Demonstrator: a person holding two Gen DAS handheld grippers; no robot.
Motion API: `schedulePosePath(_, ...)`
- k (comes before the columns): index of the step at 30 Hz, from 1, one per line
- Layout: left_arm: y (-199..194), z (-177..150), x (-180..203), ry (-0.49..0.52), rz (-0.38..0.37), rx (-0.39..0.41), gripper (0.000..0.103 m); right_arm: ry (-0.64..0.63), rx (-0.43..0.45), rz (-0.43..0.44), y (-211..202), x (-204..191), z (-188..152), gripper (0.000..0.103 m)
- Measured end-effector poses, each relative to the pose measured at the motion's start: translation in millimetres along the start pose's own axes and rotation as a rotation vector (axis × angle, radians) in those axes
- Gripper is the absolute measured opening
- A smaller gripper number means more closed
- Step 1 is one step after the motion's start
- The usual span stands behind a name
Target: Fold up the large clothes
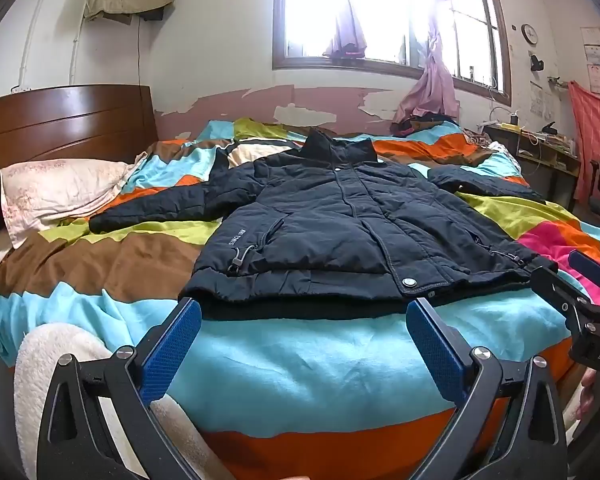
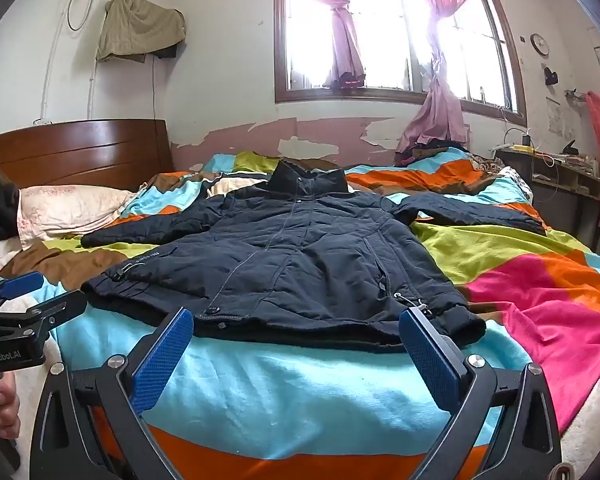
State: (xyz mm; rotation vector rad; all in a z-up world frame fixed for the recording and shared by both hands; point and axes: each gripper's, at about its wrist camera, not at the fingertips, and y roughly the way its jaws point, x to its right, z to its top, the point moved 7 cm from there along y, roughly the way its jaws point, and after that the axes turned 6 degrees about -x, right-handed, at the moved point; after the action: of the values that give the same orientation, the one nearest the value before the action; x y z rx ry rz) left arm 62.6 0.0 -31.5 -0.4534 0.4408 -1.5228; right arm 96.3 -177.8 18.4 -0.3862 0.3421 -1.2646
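A dark navy padded jacket (image 1: 340, 216) lies flat, front up and closed, on the bed, collar toward the far wall, both sleeves spread out sideways. It also shows in the right wrist view (image 2: 300, 264). My left gripper (image 1: 304, 312) is open and empty, just short of the jacket's hem at its left half. My right gripper (image 2: 296, 322) is open and empty, just short of the hem at its right half. The right gripper shows at the right edge of the left wrist view (image 1: 580, 280); the left gripper shows at the left edge of the right wrist view (image 2: 24, 300).
The bed carries a bright patchwork blanket (image 1: 300, 360) in blue, orange, brown, green and pink. A pillow (image 1: 56, 192) and wooden headboard (image 1: 68, 120) are at the left. A white fluffy cover (image 1: 48, 360) hangs at the near corner. A desk (image 1: 540, 148) stands at the far right.
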Motion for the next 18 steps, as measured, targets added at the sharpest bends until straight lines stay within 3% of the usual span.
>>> schedulePosePath(18,-2.1,3.1,4.2,0.005,-0.022,0.005,0.101,0.002,0.008,0.001,-0.8,0.2,1.2,0.103)
